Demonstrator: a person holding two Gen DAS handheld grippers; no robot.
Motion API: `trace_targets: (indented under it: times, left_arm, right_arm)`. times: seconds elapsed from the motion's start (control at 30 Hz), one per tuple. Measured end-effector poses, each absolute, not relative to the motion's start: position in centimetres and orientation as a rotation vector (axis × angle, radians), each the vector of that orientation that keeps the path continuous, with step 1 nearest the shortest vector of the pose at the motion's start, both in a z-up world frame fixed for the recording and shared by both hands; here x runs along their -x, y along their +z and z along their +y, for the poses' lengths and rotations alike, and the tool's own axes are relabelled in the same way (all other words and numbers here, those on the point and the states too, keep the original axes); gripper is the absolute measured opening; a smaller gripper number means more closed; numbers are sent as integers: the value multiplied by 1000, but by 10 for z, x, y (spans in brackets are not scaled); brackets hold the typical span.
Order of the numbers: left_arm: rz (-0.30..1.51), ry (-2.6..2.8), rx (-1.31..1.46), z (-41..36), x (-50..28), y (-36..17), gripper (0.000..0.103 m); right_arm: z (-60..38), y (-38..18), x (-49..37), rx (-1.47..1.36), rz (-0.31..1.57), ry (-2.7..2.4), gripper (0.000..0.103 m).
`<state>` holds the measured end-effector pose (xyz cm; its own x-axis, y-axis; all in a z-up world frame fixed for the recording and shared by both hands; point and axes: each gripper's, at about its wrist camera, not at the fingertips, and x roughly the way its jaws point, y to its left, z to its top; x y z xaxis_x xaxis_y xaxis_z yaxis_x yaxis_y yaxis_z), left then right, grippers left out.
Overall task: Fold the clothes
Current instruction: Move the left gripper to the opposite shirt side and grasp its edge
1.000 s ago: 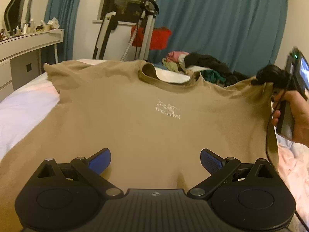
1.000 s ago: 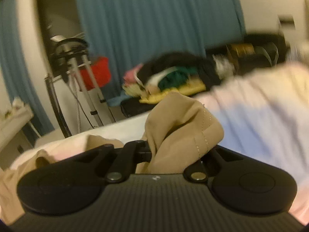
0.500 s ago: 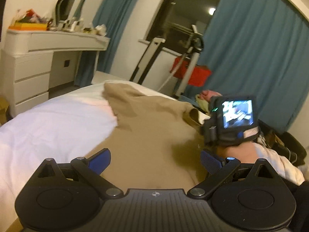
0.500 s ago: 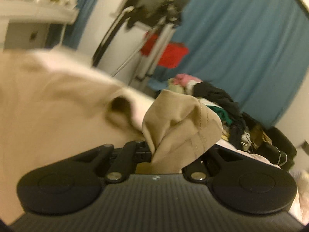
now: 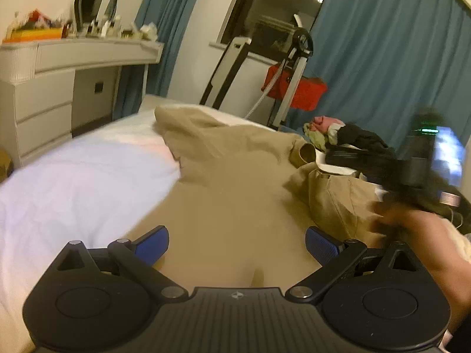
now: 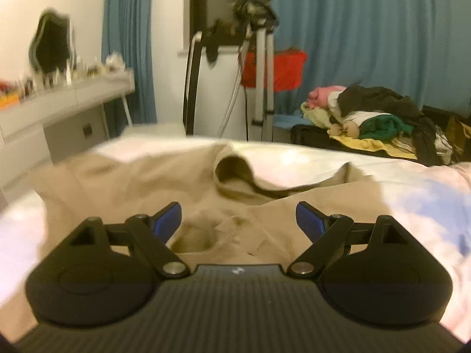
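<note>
In the left wrist view the left gripper (image 5: pixel 237 242) sits at the bottom centre of the frame with its blue pads spread wide and nothing between them, hovering low over the tan shirt (image 5: pixel 235 194). The shirt fills the centre of that frame, lying on the white bed (image 5: pixel 73 182), with one sleeve bunched toward the upper middle and a folded-over lump of cloth at centre right. Just right of that lump the right hand (image 5: pixel 418 229) reaches in from the right edge, blurred, carrying the right gripper (image 5: pixel 368 161) above the cloth. In the right wrist view the right gripper (image 6: pixel 238 220) likewise has its pads parted and empty, pointing level across the shirt (image 6: pixel 132 182), whose open collar (image 6: pixel 232 170) lies just beyond the fingertips at the centre of the frame. Wrinkled cloth is heaped directly under the jaws. Farther out, a pile of clothes (image 6: pixel 376 117) sits at centre right, a red basket (image 6: pixel 282 70) and a stand (image 6: pixel 259 58) at top centre before blue curtains (image 6: pixel 368 29), and a white dresser (image 5: pixel 59 82) at upper left.
</note>
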<state>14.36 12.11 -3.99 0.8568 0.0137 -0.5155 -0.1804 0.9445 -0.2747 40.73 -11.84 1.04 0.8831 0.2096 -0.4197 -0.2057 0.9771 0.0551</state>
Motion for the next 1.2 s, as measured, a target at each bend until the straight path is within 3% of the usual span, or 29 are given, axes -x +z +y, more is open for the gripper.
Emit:
trace_targets:
  times: [0.37, 0.6, 0.77, 1.1, 1.2]
  left_arm:
    - [558, 28, 304, 101, -109, -22, 99]
    - [707, -130, 386, 86, -65, -22, 95]
    - [817, -237, 462, 73, -42, -33, 89]
    - [1075, -597, 505, 11, -36, -83, 68]
    - [1158, -615, 487, -8, -38, -104, 54]
  right_arm:
    - [-212, 70, -207, -263, 343, 216, 86]
    - [-256, 58, -94, -335, 351, 183, 86]
    - [-280, 36, -68, -410, 413, 110, 86]
    - [-326, 27, -68, -587, 418, 43, 86]
    - [-332, 20, -70, -618, 430, 38, 86]
